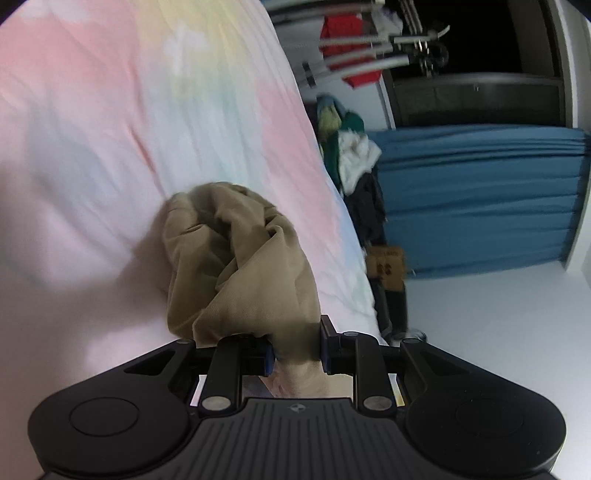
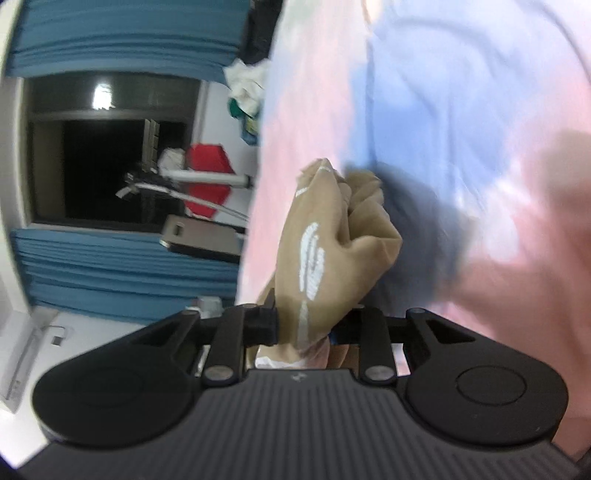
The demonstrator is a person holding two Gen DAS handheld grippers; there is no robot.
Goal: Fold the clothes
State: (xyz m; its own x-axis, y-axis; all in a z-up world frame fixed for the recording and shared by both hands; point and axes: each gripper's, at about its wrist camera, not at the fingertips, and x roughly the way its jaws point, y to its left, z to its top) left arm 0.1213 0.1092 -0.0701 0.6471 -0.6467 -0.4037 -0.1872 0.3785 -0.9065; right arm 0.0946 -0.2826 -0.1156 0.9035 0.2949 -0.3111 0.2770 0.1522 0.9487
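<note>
Nearest the lens in each wrist view are the black tongs, and both pairs are clenched on cloth: the left tongs (image 1: 295,350) pinch a bunched wad of the tan garment (image 1: 236,258), and the right tongs (image 2: 303,328) grip another part of what looks like the same garment (image 2: 332,251), here showing a white printed mark. Past the tongs the cloth hangs crumpled, not spread, over the pastel bedspread (image 1: 110,129) of the bed, close above it or brushing it; which I cannot tell. The main risk, as I judge it, is that each grip holds a thick gathered lump instead of a single edge or corner, so pulling the hands apart may leave the garment twisted, or a layer may slip from the pads and drop in a heap. The blur suggests quick motion, which would make a slip more likely. Only the right view shows the white print and a grey box-like thing by the bed's edge; only the left view shows the heap of other clothes (image 1: 351,155) beside the bed. Farther off, both show blue curtains (image 1: 480,199), a dark window and a drying rack with a red item (image 1: 343,29).
</note>
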